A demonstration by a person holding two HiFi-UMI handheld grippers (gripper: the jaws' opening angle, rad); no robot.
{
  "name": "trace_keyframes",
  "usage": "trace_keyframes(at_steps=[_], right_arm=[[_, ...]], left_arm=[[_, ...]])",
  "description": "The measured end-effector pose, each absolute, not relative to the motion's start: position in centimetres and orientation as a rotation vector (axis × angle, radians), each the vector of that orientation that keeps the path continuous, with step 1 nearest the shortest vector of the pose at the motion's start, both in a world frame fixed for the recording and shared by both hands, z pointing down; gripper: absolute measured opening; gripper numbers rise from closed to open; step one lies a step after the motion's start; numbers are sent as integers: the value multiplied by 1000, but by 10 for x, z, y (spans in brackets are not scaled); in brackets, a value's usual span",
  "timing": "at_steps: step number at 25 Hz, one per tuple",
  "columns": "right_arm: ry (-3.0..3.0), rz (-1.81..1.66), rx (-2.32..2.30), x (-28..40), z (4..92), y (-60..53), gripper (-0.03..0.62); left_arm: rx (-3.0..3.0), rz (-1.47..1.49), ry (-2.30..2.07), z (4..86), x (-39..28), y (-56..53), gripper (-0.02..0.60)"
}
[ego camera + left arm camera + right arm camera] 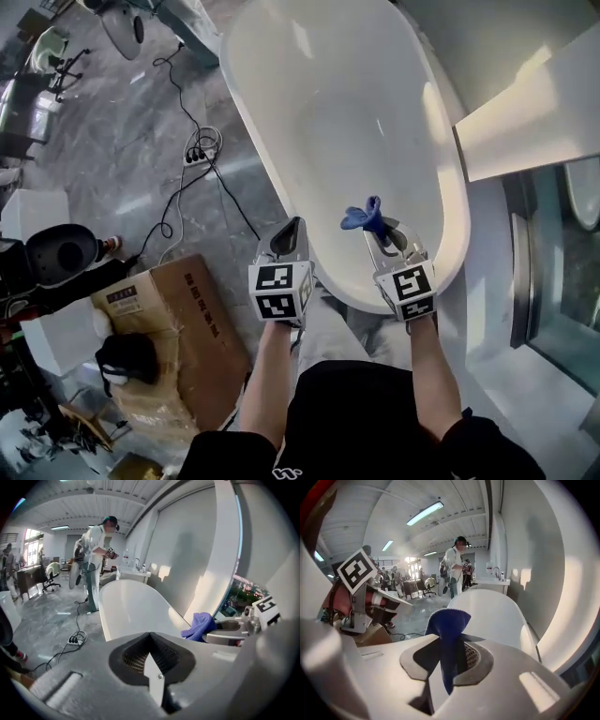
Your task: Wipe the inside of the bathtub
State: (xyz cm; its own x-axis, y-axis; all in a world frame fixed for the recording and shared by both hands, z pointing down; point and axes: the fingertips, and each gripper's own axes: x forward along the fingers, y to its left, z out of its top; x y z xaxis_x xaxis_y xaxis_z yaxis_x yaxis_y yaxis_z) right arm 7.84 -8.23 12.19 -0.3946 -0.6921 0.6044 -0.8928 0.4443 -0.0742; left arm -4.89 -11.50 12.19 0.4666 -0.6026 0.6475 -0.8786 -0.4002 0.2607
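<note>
A white freestanding bathtub (281,103) stretches away from me, its near rim (366,302) just past both grippers. My right gripper (382,228) is shut on a blue cloth (364,216), held above the tub's near end; the cloth (449,639) sticks up from between its jaws in the right gripper view. My left gripper (289,234) hovers over the tub's near left rim, shut with nothing between its jaws. In the left gripper view the cloth (200,625) shows to the right, with the tub (126,611) ahead.
A cardboard box (178,328) and black bag (127,356) lie on the floor at left. A power strip with cables (199,155) lies beside the tub. A white ledge (534,112) and glass panel (553,272) flank the right. A person (96,555) stands beyond the tub.
</note>
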Motion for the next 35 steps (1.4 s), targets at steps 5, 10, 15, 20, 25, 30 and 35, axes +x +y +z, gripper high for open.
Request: trace_keyframes(at_steps=[5, 10, 15, 20, 25, 30, 35], right_arm=[[-2144, 688, 1357, 91, 175, -89, 66], [-2146, 792, 1340, 121, 249, -109, 66], [-2150, 940, 1293, 143, 334, -133, 66], [-2089, 1114, 1303, 153, 414, -145, 67], [-2071, 1099, 1279, 154, 488, -161, 67], [-2008, 1158, 1283, 155, 558, -171, 67], [-1925, 1244, 1249, 139, 617, -177, 67]], left_arm=[[2218, 779, -1063, 168, -34, -153, 3], [2093, 681, -1060, 226, -2, -191, 3], [2061, 688, -1041, 289, 30, -221, 3], [2057, 857, -1011, 359, 52, -248, 3], [2072, 879, -967, 429, 69, -277, 3], [2064, 965, -850, 506, 87, -294, 3], [2054, 1002, -762, 553, 93, -310, 3]])
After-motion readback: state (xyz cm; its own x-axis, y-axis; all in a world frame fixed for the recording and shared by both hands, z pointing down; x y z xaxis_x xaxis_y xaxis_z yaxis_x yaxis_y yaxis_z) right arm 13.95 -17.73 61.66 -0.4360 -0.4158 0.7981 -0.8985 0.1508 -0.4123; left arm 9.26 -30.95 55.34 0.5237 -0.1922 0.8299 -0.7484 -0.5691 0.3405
